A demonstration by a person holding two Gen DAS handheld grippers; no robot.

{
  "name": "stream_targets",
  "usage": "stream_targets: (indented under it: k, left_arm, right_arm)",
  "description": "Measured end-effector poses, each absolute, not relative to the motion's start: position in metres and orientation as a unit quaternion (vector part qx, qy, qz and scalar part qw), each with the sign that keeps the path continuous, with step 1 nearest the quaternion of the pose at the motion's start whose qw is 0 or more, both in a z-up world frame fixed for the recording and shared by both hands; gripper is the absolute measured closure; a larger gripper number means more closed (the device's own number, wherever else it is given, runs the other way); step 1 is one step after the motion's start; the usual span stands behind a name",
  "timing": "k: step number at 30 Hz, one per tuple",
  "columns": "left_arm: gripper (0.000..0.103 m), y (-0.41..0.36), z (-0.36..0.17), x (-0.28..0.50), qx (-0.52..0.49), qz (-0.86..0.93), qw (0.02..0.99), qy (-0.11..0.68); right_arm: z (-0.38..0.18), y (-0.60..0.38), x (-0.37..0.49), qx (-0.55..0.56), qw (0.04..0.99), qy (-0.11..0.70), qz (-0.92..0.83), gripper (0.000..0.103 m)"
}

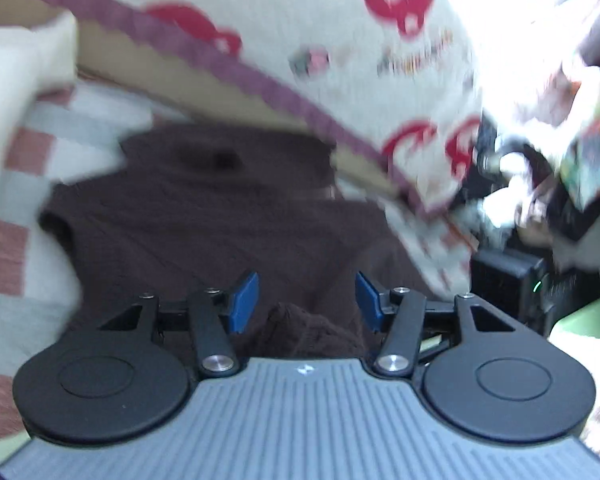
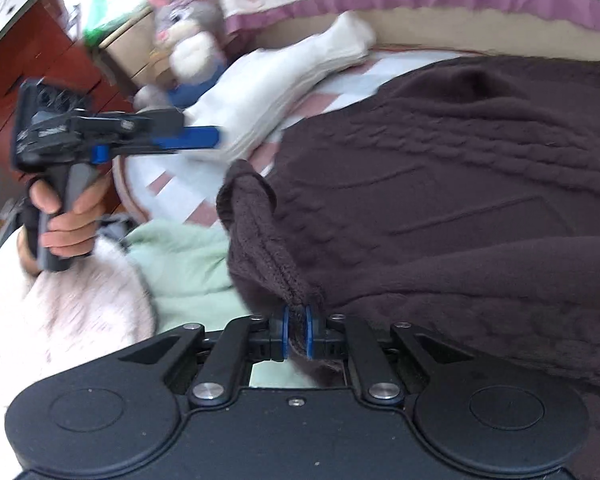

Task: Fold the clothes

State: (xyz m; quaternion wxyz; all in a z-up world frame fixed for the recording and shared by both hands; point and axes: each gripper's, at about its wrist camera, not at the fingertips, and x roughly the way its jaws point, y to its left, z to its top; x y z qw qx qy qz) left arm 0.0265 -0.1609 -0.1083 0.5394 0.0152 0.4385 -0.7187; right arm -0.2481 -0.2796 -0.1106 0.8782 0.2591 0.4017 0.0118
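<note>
Right hand-held gripper [image 2: 297,332] clamps the sweater [image 2: 460,200] edge; left hand-held gripper [image 1: 306,304] gapes, empty. Thin pinch: knit may slip.

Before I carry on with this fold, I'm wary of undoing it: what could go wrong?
The right tool pinches only a thin edge of the brown sweater, so the knit may slip out when pulled. The left tool is open and grips nothing, so that side may drag or bunch on the checked blanket.
</note>
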Motion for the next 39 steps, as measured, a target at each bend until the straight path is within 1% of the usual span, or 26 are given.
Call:
stream_targets:
  k: [1,3,4,5,7,9,10,11,12,13,14,16,17,18,20,22,23,24,26,28,29,30,35,36,37,39]
  left_arm:
    - [0.051,-0.166,-0.111,0.019,0.036,-0.719,0.534,0.443]
    - [0.058,-0.174,-0.118,0.003,0.087,-0.714,0.527,0.453]
    - [0.065,-0.176,-0.121,-0.004,0.115,-0.708,0.526,0.456]
    - [0.08,-0.178,-0.122,-0.012,0.143,-0.709,0.52,0.454]
    - [0.084,-0.18,-0.122,-0.029,0.212,-0.696,0.535,0.429]
    - [0.089,-0.177,-0.119,-0.037,0.259,-0.671,0.574,0.392]
    - [0.09,-0.175,-0.118,-0.041,0.281,-0.656,0.593,0.372]
    - [0.099,-0.174,-0.116,-0.046,0.304,-0.641,0.611,0.352]
    - [0.103,-0.172,-0.114,-0.05,0.325,-0.625,0.628,0.331]
    - [0.103,-0.171,-0.113,-0.054,0.347,-0.608,0.644,0.31]
    - [0.103,-0.168,-0.11,-0.05,0.353,-0.594,0.656,0.305]
    - [0.103,-0.161,-0.1,-0.03,0.286,-0.613,0.635,0.371]
    - [0.103,-0.154,-0.093,-0.026,0.265,-0.623,0.632,0.378]
    - [0.1,-0.148,-0.087,-0.023,0.245,-0.633,0.628,0.381]
    - [0.099,-0.138,-0.075,-0.021,0.217,-0.649,0.62,0.385]
    - [0.092,-0.134,-0.071,-0.03,0.215,-0.666,0.605,0.379]
    - [0.083,-0.135,-0.071,-0.036,0.215,-0.675,0.598,0.374]
    - [0.071,-0.135,-0.071,-0.042,0.216,-0.683,0.591,0.37]
    - [0.063,-0.136,-0.072,-0.055,0.218,-0.7,0.577,0.361]
    - [0.065,-0.141,-0.079,-0.063,0.233,-0.698,0.575,0.358]
    - [0.078,-0.143,-0.083,-0.068,0.241,-0.697,0.574,0.356]
    - [0.094,-0.145,-0.085,-0.067,0.243,-0.692,0.575,0.362]
    - [0.095,-0.156,-0.099,-0.062,0.252,-0.668,0.58,0.393]
    - [0.096,-0.158,-0.102,-0.059,0.248,-0.669,0.569,0.41]
    - [0.096,-0.162,-0.108,-0.052,0.235,-0.67,0.547,0.444]
    - [0.096,-0.174,-0.135,-0.027,0.165,-0.669,0.452,0.567]
  right_arm:
    - [-0.111,-0.276,-0.248,0.255,0.877,0.407,0.015,0.093]
    - [-0.114,-0.271,-0.252,0.261,0.874,0.411,0.013,0.093]
    - [-0.114,-0.27,-0.257,0.268,0.872,0.41,0.009,0.093]
    - [-0.115,-0.269,-0.261,0.275,0.87,0.409,0.005,0.093]
    - [-0.118,-0.264,-0.268,0.283,0.867,0.41,-0.005,0.093]
    - [-0.121,-0.255,-0.271,0.274,0.867,0.417,-0.012,0.093]
    - [-0.123,-0.251,-0.271,0.271,0.866,0.421,-0.014,0.093]
    - [-0.125,-0.248,-0.271,0.269,0.865,0.424,-0.014,0.093]
    - [-0.127,-0.246,-0.271,0.265,0.863,0.429,-0.014,0.093]
    - [-0.129,-0.244,-0.271,0.258,0.862,0.437,-0.012,0.093]
    - [-0.131,-0.243,-0.271,0.256,0.86,0.441,-0.013,0.093]
    - [-0.132,-0.247,-0.274,0.271,0.859,0.434,-0.016,0.093]
    - [-0.132,-0.25,-0.276,0.281,0.86,0.426,-0.018,0.093]
    - [-0.131,-0.252,-0.277,0.289,0.86,0.42,-0.019,0.093]
    - [-0.13,-0.254,-0.278,0.298,0.861,0.411,-0.018,0.093]
    - [-0.129,-0.254,-0.278,0.296,0.862,0.411,-0.016,0.093]
    - [-0.13,-0.253,-0.277,0.296,0.862,0.411,-0.016,0.093]
    - [-0.13,-0.254,-0.277,0.299,0.862,0.41,-0.016,0.093]
    - [-0.131,-0.255,-0.279,0.305,0.861,0.406,-0.017,0.093]
    - [-0.131,-0.255,-0.281,0.309,0.861,0.403,-0.018,0.093]
    - [-0.131,-0.255,-0.282,0.31,0.861,0.402,-0.018,0.093]
    - [-0.131,-0.254,-0.283,0.309,0.861,0.403,-0.017,0.093]
    - [-0.132,-0.248,-0.285,0.284,0.864,0.417,-0.01,0.094]
    - [-0.132,-0.246,-0.284,0.276,0.864,0.421,-0.006,0.094]
    - [-0.132,-0.244,-0.284,0.266,0.864,0.428,-0.002,0.094]
    - [-0.136,-0.24,-0.284,0.243,0.86,0.449,0.005,0.094]
